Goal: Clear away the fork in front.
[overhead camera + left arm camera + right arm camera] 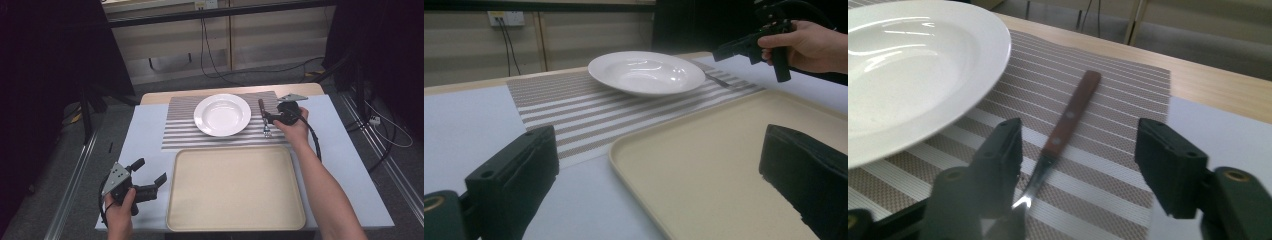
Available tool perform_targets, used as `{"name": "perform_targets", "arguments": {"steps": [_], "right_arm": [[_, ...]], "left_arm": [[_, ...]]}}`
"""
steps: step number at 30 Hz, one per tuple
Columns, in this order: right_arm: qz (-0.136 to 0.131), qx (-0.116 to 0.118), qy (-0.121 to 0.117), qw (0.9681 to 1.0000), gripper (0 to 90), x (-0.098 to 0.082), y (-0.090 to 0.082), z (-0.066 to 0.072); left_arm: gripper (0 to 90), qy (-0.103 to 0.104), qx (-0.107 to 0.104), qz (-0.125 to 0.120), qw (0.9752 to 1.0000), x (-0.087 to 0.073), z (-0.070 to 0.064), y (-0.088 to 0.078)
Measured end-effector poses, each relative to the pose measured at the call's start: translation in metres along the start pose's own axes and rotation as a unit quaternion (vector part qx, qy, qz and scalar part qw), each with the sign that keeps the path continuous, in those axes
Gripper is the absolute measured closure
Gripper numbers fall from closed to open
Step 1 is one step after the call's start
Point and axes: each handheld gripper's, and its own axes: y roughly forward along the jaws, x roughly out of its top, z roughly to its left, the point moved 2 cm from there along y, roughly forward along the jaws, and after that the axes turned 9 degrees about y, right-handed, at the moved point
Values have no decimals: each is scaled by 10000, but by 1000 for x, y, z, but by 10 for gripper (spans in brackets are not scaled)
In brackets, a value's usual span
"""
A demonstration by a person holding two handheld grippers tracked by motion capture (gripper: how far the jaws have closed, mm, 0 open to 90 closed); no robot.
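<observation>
A white deep plate (222,114) sits on a striped placemat (180,132). Just right of the plate lies a piece of cutlery with a brown wooden handle (261,107), metal end toward me. My right gripper (266,118) hovers low over it, open. In the right gripper view the handle (1071,115) lies on the mat between the spread jaws of the right gripper (1080,135), untouched, with the plate (908,70) at the left. My left gripper (150,170) is open with nothing in it at the table's front left, beside the beige tray (235,200).
The left gripper view looks across the tray (724,150) toward the plate (646,72) and the far right gripper (744,47). The mat lies on a white table top (350,165). Cables run across the floor beyond the table.
</observation>
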Motion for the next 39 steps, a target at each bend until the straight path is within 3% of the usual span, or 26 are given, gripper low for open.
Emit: {"name": "perform_targets", "arguments": {"steps": [3, 6, 11, 14, 18, 20, 25, 30, 38, 39], "right_arm": [[196, 14, -83, 9998, 512, 2, 11, 4], [242, -16, -143, 9996, 549, 3, 15, 4], [460, 60, -133, 9988, 598, 3, 26, 4], [497, 59, 18, 9987, 660, 3, 33, 4], [600, 64, 65, 9982, 666, 3, 39, 4], [735, -21, -29, 9973, 674, 2, 42, 5], [846, -7, 120, 9963, 718, 0, 47, 6], [959, 4, 261, 9950, 778, 0, 43, 1], [1090, 38, 149, 9939, 779, -7, 25, -7], [1107, 62, 162, 9937, 779, -12, 17, -10]], "left_arm": [[27, -36, 28, -10, 10000, 0, 0, -1], [27, -4, 36, 9, 10000, -1, 0, -1], [27, 7, 63, 35, 10000, -1, 0, -1], [27, 10, 65, 58, 10000, -2, 0, 0], [27, 40, 68, 60, 10000, -1, 0, 0], [27, 21, 79, 62, 9999, -2, 0, 0], [27, 23, 84, 72, 9999, -2, 1, 0], [25, 54, 82, 82, 9999, -2, 0, 1], [25, 48, 68, 50, 10000, -1, 0, 2], [24, 21, 59, 45, 10000, -1, -1, 2]]}}
